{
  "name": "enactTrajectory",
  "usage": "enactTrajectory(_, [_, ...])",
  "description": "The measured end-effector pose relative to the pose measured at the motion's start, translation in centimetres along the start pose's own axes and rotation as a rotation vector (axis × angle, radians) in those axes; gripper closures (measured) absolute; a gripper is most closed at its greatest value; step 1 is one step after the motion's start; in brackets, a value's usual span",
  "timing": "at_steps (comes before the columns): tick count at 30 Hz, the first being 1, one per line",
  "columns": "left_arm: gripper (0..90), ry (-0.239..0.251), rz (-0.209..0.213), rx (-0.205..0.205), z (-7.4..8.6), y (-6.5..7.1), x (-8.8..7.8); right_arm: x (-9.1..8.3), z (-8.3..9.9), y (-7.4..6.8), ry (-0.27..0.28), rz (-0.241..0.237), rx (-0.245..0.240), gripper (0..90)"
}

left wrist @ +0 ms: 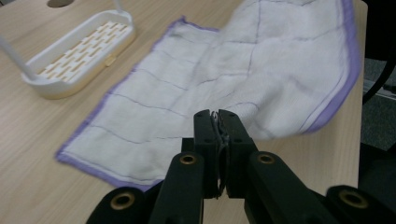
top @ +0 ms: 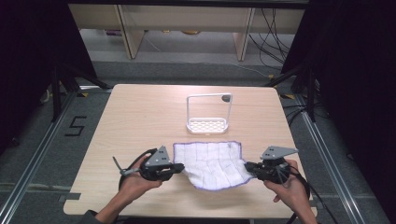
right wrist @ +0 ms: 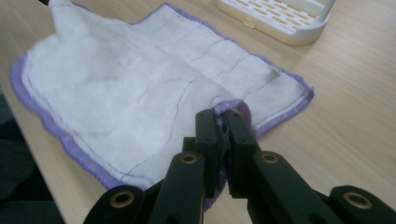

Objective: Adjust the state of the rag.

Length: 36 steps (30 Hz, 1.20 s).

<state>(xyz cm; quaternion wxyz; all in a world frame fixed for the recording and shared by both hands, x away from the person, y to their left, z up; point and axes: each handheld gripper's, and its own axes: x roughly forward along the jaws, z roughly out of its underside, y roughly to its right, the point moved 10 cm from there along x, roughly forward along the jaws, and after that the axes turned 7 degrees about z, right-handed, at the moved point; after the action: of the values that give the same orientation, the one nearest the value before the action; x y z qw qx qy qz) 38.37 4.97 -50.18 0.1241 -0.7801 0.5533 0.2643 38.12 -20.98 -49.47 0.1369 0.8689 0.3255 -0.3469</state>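
High view: wooden table (top: 135,116) is seen, with a white cloth (top: 212,163) edged in purple spread between both sets of fingers, its near corners lifted off the surface. Beyond the fingertips, just past the cloth's far edge, a white slotted tray (top: 207,125) with a tall handle frame is seen, nothing in it. Left gripper (left wrist: 215,115) is clamped together on the cloth's near left corner. Right gripper (right wrist: 223,115) is pinched on the near right corner, purple hem caught between the jaws.
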Motion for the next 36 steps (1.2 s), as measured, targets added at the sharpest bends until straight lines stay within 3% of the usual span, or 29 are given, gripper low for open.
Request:
enactTrajectory(2, [86.3,-0.017,0.014,-0.024,0.8,-0.7,0.1,0.2,0.4,0.1,-0.021,-0.013,0.036,86.1])
enactTrajectory(4, [85.8,-0.065,0.023,-0.047,2.3,-0.9,1.2,1.7,1.5,0.0,-0.039,-0.012,0.044,85.9])
enactTrajectory(6, [84.5,-0.082,0.034,-0.055,2.9,-1.0,2.0,3.5,3.5,-0.6,-0.131,-0.019,0.017,85.3])
enactTrajectory(7, [84.1,-0.105,0.038,-0.078,3.8,-1.5,3.5,4.3,4.4,-0.6,-0.176,0.000,-0.007,84.9])
enactTrajectory(8, [83.9,-0.135,0.023,-0.073,4.2,-2.0,4.2,5.0,5.0,-0.5,-0.196,0.029,-0.027,83.9])
enactTrajectory(9, [83.6,-0.135,0.023,-0.073,4.2,-2.0,4.2,5.0,5.0,-0.5,-0.196,0.029,-0.027,83.9])
enactTrajectory(10, [82.8,-0.119,0.010,-0.080,3.9,-2.6,4.9,5.7,5.3,-0.3,-0.215,0.063,-0.044,79.4])
enactTrajectory(11, [81.4,-0.109,-0.001,-0.089,3.7,-2.9,5.1,5.4,5.3,-0.3,-0.234,0.054,-0.027,76.5])
enactTrajectory(13, [80.8,-0.104,-0.004,-0.082,3.2,-3.4,5.3,4.7,4.8,0.2,-0.218,0.090,-0.006,65.7])
enactTrajectory(15, [81.0,-0.100,-0.009,-0.089,3.0,-3.6,5.5,4.4,4.6,0.5,-0.206,0.116,0.011,62.1])
enactTrajectory(16, [82.4,-0.099,-0.006,-0.084,2.8,-3.6,5.7,3.5,3.9,0.7,-0.168,0.148,0.009,56.2])
enactTrajectory(17, [83.5,-0.099,-0.006,-0.080,2.6,-3.6,5.9,3.1,3.5,0.6,-0.147,0.148,0.008,55.2])
enactTrajectory(20, [89.2,-0.095,0.008,-0.074,2.2,-3.4,6.1,2.5,1.7,-1.0,-0.049,0.092,0.005,53.8])
enactTrajectory(21, [89.5,-0.095,0.008,-0.074,2.2,-3.4,6.1,2.5,1.7,-1.0,-0.049,0.092,0.005,53.8])
enactTrajectory(22, [89.5,-0.120,0.005,-0.052,2.3,-3.4,6.1,2.6,1.0,-1.9,-0.005,0.057,-0.023,53.9])
enactTrajectory(23, [89.5,-0.098,0.010,-0.067,2.2,-3.5,6.1,2.9,0.2,-4.6,0.012,-0.020,-0.016,54.2])
enactTrajectory(24, [89.4,-0.098,0.010,-0.067,2.2,-3.5,6.1,2.9,0.2,-4.6,0.012,-0.020,-0.016,54.2])
enactTrajectory(25, [89.2,-0.093,0.015,-0.064,2.1,-3.5,5.9,3.6,0.0,-6.2,0.000,-0.037,-0.079,54.0])
enactTrajectory(27, [84.0,-0.075,0.025,-0.084,1.9,-3.3,5.1,3.8,0.0,-6.7,-0.010,-0.047,-0.089,54.0])
enactTrajectory(28, [84.0,-0.048,0.032,-0.106,1.8,-2.9,4.5,4.2,0.0,-7.1,-0.014,-0.053,-0.099,54.1])
enactTrajectory(29, [76.4,-0.040,0.043,-0.084,2.0,-2.0,3.5,4.4,0.1,-6.9,-0.030,-0.040,-0.112,54.0])
enactTrajectory(31, [71.6,-0.031,0.048,-0.077,2.5,-0.6,2.5,4.6,0.2,-6.3,-0.021,-0.026,-0.087,53.6])
enactTrajectory(32, [69.9,-0.031,0.048,-0.077,2.5,-0.6,2.5,4.6,0.2,-6.3,-0.021,-0.026,-0.087,53.6])
enactTrajectory(33, [69.3,-0.033,0.043,-0.065,2.9,0.3,2.0,4.7,0.5,-5.4,-0.020,-0.018,-0.057,53.1])
enactTrajectory(34, [69.1,-0.010,0.053,-0.072,3.0,1.8,1.8,4.6,0.8,-5.2,-0.041,-0.023,-0.044,52.7])
enactTrajectory(36, [69.9,-0.016,0.051,-0.084,3.5,3.0,1.9,5.0,1.1,-5.0,-0.032,-0.032,-0.038,52.2])
